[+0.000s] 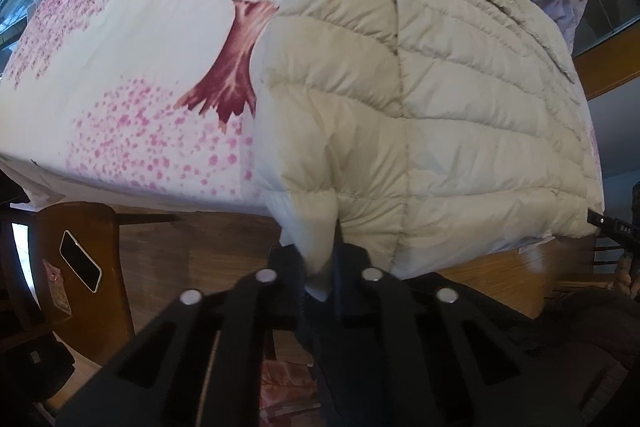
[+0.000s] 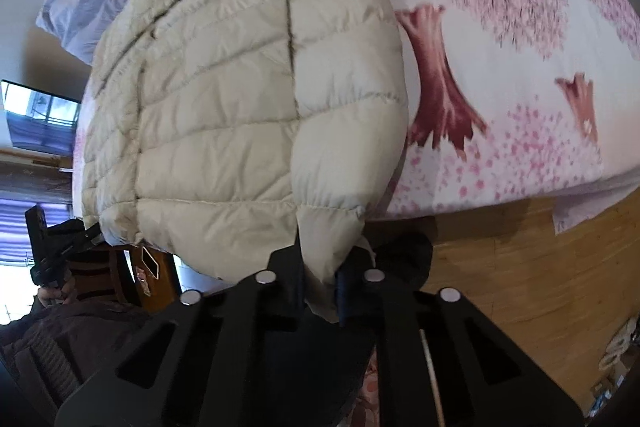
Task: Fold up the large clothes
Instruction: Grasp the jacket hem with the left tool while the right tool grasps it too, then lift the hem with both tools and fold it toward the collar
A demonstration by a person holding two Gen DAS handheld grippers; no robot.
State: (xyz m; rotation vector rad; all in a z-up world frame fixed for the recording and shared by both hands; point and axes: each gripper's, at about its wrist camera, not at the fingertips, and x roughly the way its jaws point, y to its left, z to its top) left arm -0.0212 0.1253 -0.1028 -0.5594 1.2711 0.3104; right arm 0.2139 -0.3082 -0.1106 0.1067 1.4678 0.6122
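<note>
In the left wrist view, a phone (image 1: 80, 261) lies on a wooden chair (image 1: 86, 227) at lower left. Your left gripper (image 1: 320, 267) pinches the hem corner of the cream padded jacket (image 1: 420, 87), spread over the flowered bedsheet (image 1: 120, 67). In the right wrist view, your right gripper (image 2: 322, 283) clamps the jacket's other hem corner at bottom centre.

White letters "DAS" stand on a black device (image 1: 618, 227).
</note>
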